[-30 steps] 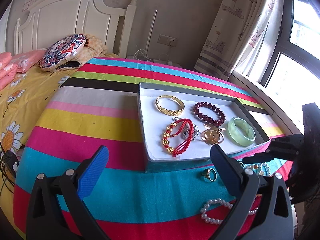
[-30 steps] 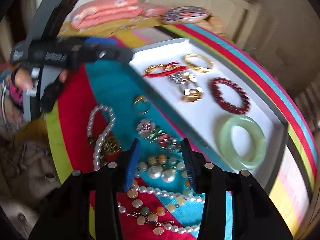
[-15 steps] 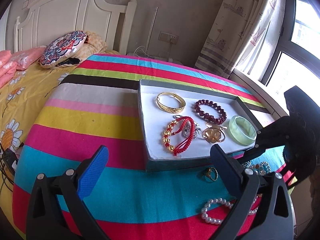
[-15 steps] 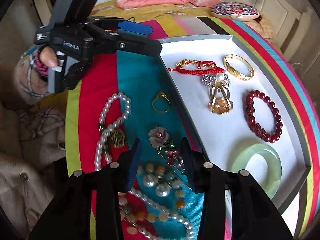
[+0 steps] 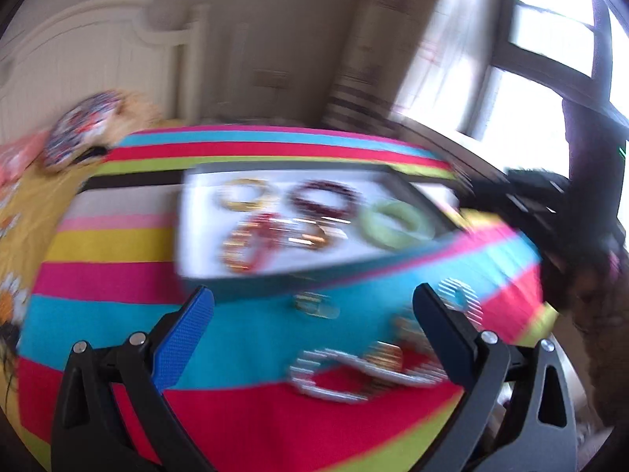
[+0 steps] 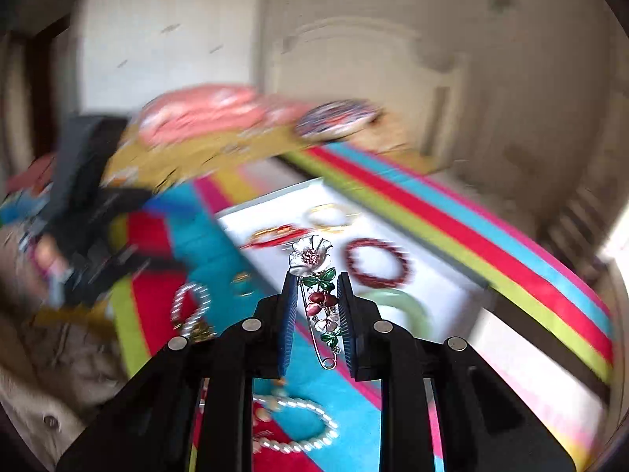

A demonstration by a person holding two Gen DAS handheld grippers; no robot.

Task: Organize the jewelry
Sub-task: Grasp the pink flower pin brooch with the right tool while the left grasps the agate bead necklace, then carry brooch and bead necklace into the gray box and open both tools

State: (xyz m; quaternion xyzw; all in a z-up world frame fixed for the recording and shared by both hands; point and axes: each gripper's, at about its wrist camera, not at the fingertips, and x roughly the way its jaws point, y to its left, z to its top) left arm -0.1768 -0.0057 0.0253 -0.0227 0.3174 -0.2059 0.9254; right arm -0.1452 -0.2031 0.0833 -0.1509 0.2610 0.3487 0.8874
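Observation:
My right gripper (image 6: 316, 277) has its jaws closing on a flower brooch (image 6: 310, 257) with a long pin. It holds the brooch in the air above the striped cloth, near the white tray (image 6: 271, 196). In the tray lie a green bangle (image 6: 405, 306), a dark red bead bracelet (image 6: 377, 261), a gold bangle and a red cord bracelet. My left gripper (image 5: 313, 291) is open with nothing between its fingers, above a gold ring (image 5: 314, 305) in front of the tray (image 5: 275, 277). Pearl strands (image 5: 326, 377) lie on the cloth. Both views are blurred.
The round table wears a striped cloth (image 5: 118, 314). Behind it are a bed with a yellow sheet (image 5: 23, 204), a patterned cushion (image 5: 82, 126) and a white headboard. A curtain and a window (image 5: 550, 39) stand at the right. More pearl beads (image 6: 298, 428) lie under my right gripper.
My right gripper has closed on the flower brooch and lifted it off the cloth. Both cameras have swung, and the left gripper has shifted while staying open.

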